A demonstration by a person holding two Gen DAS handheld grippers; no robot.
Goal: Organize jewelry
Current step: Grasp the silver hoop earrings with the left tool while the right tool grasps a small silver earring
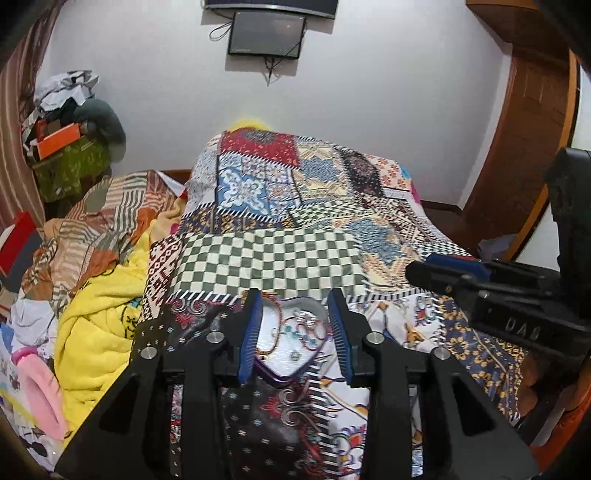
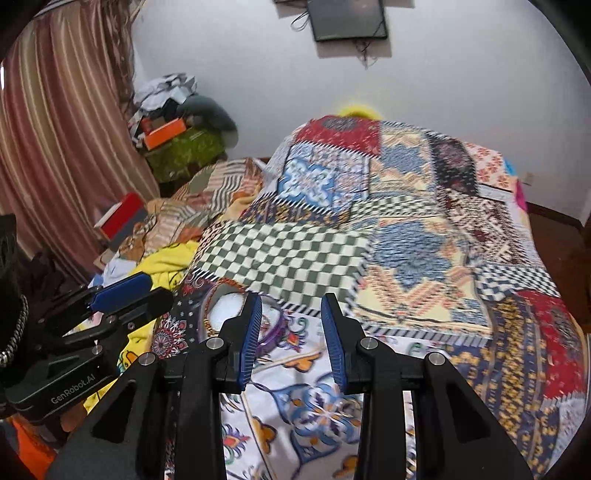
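A heart-shaped jewelry box (image 1: 291, 341) lies open on a bed covered by a busy patchwork quilt (image 1: 288, 206). The box has a purple rim and a pale, glittery lining, and it holds a tangle of pieces: a reddish beaded necklace (image 1: 275, 314) curling along its left side, and small silver and blue-stoned items (image 1: 306, 321) heaped toward its middle and right; the single pieces are too small to tell apart. The left gripper (image 1: 295, 334) reaches forward low over the quilt, its two blue-padded fingers spread wide apart and holding nothing. The box sits directly between those fingers, its left edge running under the left pad and its far rounded lobes showing between the fingertips; whether the pads touch the rim cannot be told. The right gripper (image 2: 291, 338) is level beside it on the right, pointing the same way over the quilt, its jaws likewise parted and empty, with only printed fabric between them. From the right wrist view the box (image 2: 236, 317) appears just to the left of the right gripper's left finger, partly hidden by it, with the purple rim and a gold-toned chain (image 2: 207, 317) along its left edge visible. A crumpled yellow blanket (image 1: 99, 314) lies left of the quilt, and a dark screen (image 1: 266, 34) hangs on the far white wall.
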